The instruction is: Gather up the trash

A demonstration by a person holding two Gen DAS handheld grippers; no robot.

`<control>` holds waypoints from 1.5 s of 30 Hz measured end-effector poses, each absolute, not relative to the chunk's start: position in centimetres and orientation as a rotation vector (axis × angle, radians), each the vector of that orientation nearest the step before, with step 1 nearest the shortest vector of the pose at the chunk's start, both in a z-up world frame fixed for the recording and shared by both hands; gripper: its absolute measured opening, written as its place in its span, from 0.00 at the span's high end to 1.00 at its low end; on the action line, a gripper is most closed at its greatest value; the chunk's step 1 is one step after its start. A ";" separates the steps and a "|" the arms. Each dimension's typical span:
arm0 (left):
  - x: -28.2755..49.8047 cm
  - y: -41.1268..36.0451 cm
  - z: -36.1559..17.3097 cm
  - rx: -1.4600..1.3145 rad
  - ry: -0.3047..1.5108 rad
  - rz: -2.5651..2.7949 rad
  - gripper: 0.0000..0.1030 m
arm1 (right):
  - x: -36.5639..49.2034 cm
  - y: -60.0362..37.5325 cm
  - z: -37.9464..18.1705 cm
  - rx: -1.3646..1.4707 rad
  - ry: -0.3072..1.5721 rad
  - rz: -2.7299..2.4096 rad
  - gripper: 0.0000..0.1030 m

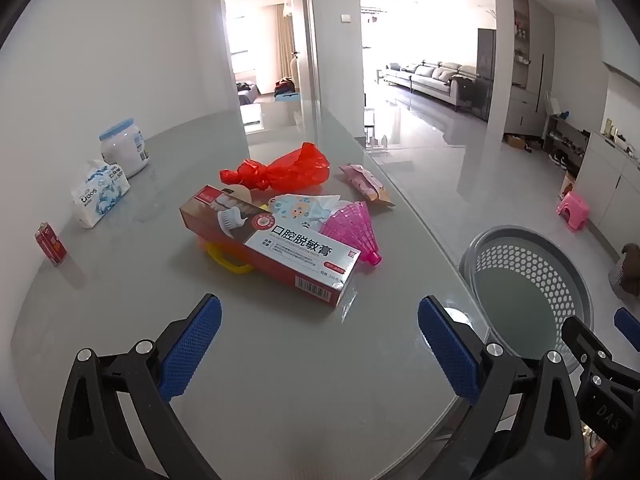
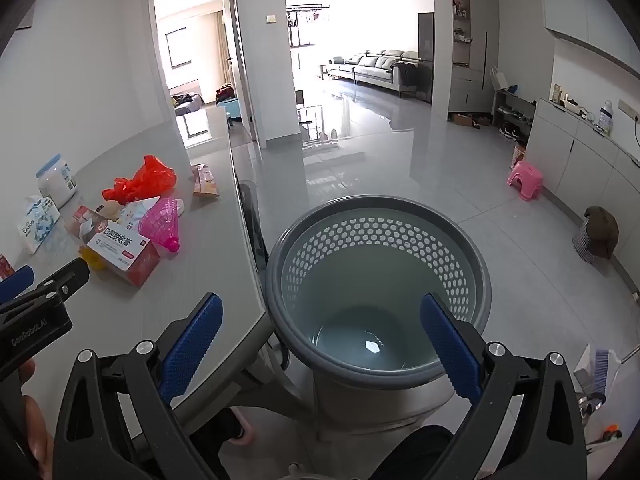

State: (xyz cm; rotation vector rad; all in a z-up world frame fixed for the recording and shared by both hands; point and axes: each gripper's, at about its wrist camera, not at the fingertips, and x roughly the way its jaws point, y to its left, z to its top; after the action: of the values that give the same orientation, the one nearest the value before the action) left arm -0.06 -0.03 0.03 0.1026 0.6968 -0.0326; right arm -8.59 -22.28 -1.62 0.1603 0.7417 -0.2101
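A pile of trash lies mid-table: a red-and-white toothpaste box (image 1: 272, 244) on top, a knotted red plastic bag (image 1: 280, 170) behind it, a pink mesh cone (image 1: 354, 230), a crumpled printed wrapper (image 1: 298, 208), a pink snack packet (image 1: 366, 184) and something yellow (image 1: 228, 258) under the box. My left gripper (image 1: 320, 344) hovers open over bare table just short of the box. My right gripper (image 2: 322, 344) stands open above the rim of the grey perforated bin (image 2: 378, 264), which is empty and stands beside the table's right edge. The same pile (image 2: 132, 224) shows at left in the right wrist view.
A white jar with a blue lid (image 1: 122, 148), a tissue pack (image 1: 100, 192) and a small red can (image 1: 50, 242) stand at the table's (image 1: 280, 380) left side. A pink stool (image 2: 525, 180) and a brown bundle (image 2: 598, 236) sit on the floor. A chair (image 2: 252, 216) stands between table and bin.
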 end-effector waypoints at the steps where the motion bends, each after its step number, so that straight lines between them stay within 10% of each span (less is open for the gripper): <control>1: -0.1 0.0 0.0 0.102 0.698 -0.034 0.06 | -8.6 -22.3 -1.6 0.162 0.741 -0.209 0.08; 45: -0.2 0.0 0.1 0.101 0.714 -0.037 0.06 | -9.3 -23.0 -0.9 0.160 0.721 -0.223 0.08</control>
State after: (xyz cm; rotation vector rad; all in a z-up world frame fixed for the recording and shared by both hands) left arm -0.16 -0.05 0.07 0.1013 0.7137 -0.0372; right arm -9.27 -22.96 -0.87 0.1595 0.7207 -0.2230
